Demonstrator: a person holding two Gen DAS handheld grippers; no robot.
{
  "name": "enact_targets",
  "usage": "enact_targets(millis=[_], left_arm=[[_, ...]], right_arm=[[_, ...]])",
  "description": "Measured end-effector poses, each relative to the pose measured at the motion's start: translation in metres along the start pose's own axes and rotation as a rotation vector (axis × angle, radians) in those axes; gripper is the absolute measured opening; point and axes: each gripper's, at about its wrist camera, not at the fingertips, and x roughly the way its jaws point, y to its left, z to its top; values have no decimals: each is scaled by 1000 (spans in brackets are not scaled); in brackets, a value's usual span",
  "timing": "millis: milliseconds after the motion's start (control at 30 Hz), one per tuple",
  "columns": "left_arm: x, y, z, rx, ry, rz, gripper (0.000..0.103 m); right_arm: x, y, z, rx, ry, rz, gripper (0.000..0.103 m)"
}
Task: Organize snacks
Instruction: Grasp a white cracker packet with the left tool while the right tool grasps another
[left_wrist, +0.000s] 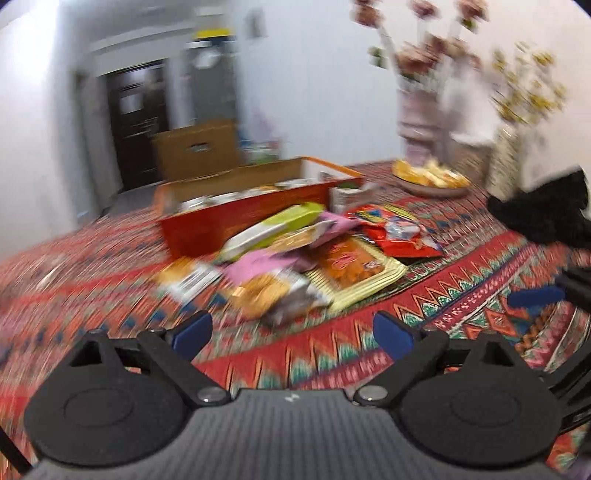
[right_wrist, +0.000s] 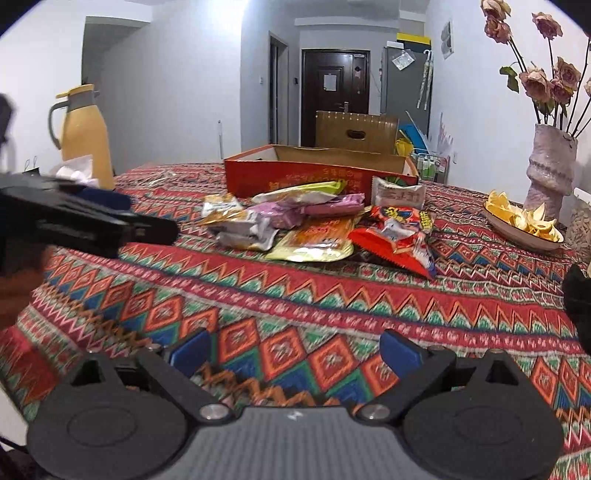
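— What sort of place is this?

— A home, a lived-in flat. A table (right_wrist: 332, 295) under a patterned cloth, a vase (right_wrist: 550, 170) of dried roses, a bowl (right_wrist: 517, 229) of chips.

— Anything more?

— A yellow jug (right_wrist: 86, 136), a dark entry door (right_wrist: 334, 96) down the hall, a grey fridge (right_wrist: 404, 81) beside it, a wooden chair (right_wrist: 356, 129), and snack packets (right_wrist: 314, 221) heaped by a red box (right_wrist: 295, 177).

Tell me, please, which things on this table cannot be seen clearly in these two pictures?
- Inside of the red box: right wrist view, hidden by its front wall.
- Snack packets: left wrist view, labels lost to motion blur.
- Black object: right wrist view, cut off by the right edge.
- Left hand-held gripper: right wrist view, blurred, fingers unclear.
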Motion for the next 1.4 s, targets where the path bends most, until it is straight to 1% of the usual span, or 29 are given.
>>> enact_targets(millis=[67, 133, 200, 233, 267, 300, 333, 367, 400, 467, 500, 600, 667, 733, 800, 833, 900, 967, 1033, 1100, 1133, 1167, 1200, 1233, 1267, 1300, 1400], left_arm=[[28, 10, 11, 56, 23, -31, 94], [54, 18, 19, 87, 42, -73, 93], [78, 28, 24, 81, 71, -108, 91], [89, 32, 25, 69, 87, -122, 88], [96, 37, 25, 54, 99, -133, 84], [103, 42, 24, 35, 112, -159, 76], [107, 47, 22, 9, 112, -200, 61], [108, 52, 20, -30, 108, -222, 53], [106, 59, 19, -79, 114, -230, 50], [99, 71, 17, -152, 135, -218, 48], [92, 76, 14, -174, 136, -199, 47], [63, 89, 0, -242, 128, -109, 46], [44, 100, -7, -308, 115, -80, 46], [24, 116, -14, -410, 89, -36, 46], [10, 127, -21, -479, 74, 21, 46], [4, 130, -26, -501, 77, 60, 46], [-3, 137, -33, -537, 88, 90, 46], [-7, 140, -39, -560, 94, 100, 46], [-10, 142, -40, -557, 96, 122, 46], [-13, 140, -41, -551, 96, 129, 46], [-13, 139, -41, -551, 96, 132, 46], [-15, 137, -41, -549, 97, 133, 46], [-15, 136, -42, -546, 100, 130, 46], [-16, 132, -42, -545, 103, 129, 46], [-17, 129, -44, -542, 104, 123, 46], [-17, 124, -43, -537, 106, 111, 46], [-20, 104, -42, -517, 108, 78, 46]], right_arm=[[7, -3, 5, 1, 6, -7, 98], [14, -5, 10, 0, 9, -17, 98], [20, -8, 14, 4, 17, -27, 98], [23, -9, 15, 6, 19, -31, 98], [26, -11, 16, 9, 23, -34, 98], [29, -12, 18, 11, 29, -37, 98], [33, -13, 19, 13, 34, -39, 98], [36, -14, 21, 13, 39, -39, 98], [40, -15, 23, 10, 44, -40, 98], [48, -14, 30, 0, 49, -33, 98], [53, -14, 34, -5, 49, -20, 98], [70, -9, 50, -23, 50, 43, 98], [82, -1, 62, -34, 47, 96, 98], [96, 10, 74, -43, 49, 163, 98], [111, 25, 85, -52, 58, 241, 98], [119, 35, 89, -63, 68, 275, 98], [135, 55, 95, -113, 82, 321, 98], [152, 74, 100, -170, 103, 336, 95], [168, 86, 104, -185, 128, 330, 92], [180, 88, 104, -166, 156, 326, 84], [180, 88, 104, -160, 143, 312, 79], [179, 88, 103, -162, 140, 292, 68], [177, 88, 103, -175, 139, 267, 52], [174, 85, 102, -174, 136, 253, 41], [170, 81, 101, -154, 144, 250, 19], [165, 76, 100, -144, 154, 241, 11], [141, 58, 85, -92, 150, 218, 11]])
